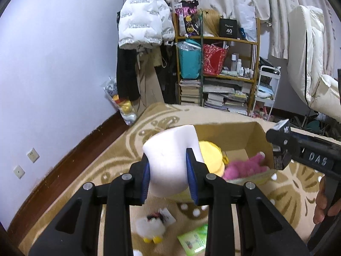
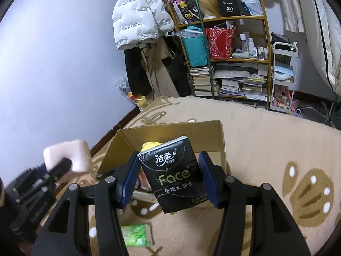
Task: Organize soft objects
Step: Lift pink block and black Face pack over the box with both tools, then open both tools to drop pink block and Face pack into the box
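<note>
My left gripper is shut on a white foam block and holds it just in front of an open cardboard box on the rug. Inside the box lie a yellow plush and a pink plush. My right gripper is shut on a black "Face" tissue pack, held above the same box. The foam block also shows blurred in the right wrist view. A white plush duck and a green wipes pack lie on the rug below.
The beige patterned rug covers the floor. A wooden shelf with books and bags stands at the back, with hanging jackets to its left and a white cart to its right. A bag of toys leans on the wall.
</note>
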Demonstrator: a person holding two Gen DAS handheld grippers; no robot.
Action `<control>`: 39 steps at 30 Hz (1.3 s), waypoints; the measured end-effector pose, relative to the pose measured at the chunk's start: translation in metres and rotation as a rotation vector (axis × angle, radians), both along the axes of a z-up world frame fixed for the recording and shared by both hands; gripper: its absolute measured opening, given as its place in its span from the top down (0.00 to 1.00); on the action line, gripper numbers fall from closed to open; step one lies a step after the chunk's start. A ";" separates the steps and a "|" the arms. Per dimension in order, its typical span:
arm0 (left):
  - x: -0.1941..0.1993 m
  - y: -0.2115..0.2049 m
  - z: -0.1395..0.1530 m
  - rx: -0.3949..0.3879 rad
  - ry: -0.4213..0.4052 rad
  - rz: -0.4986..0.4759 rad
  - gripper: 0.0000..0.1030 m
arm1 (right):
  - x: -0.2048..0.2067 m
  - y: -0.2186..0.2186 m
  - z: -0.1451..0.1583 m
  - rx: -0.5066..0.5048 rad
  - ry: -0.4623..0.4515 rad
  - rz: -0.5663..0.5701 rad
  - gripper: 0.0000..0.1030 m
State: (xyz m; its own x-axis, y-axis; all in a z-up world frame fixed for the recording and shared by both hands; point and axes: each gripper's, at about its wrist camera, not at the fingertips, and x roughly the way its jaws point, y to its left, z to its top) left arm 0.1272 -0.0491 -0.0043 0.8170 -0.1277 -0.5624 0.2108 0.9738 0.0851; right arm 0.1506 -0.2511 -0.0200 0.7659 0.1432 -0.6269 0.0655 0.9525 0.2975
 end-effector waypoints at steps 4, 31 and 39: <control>0.016 -0.002 -0.001 -0.001 -0.006 -0.011 0.72 | 0.015 -0.002 -0.009 -0.010 0.013 -0.010 0.43; 0.062 -0.012 -0.040 -0.021 0.121 -0.066 0.67 | 0.039 0.011 -0.035 -0.046 0.081 0.070 0.43; 0.063 -0.013 -0.048 0.022 0.159 -0.053 0.61 | 0.042 0.009 -0.041 -0.045 0.108 0.069 0.42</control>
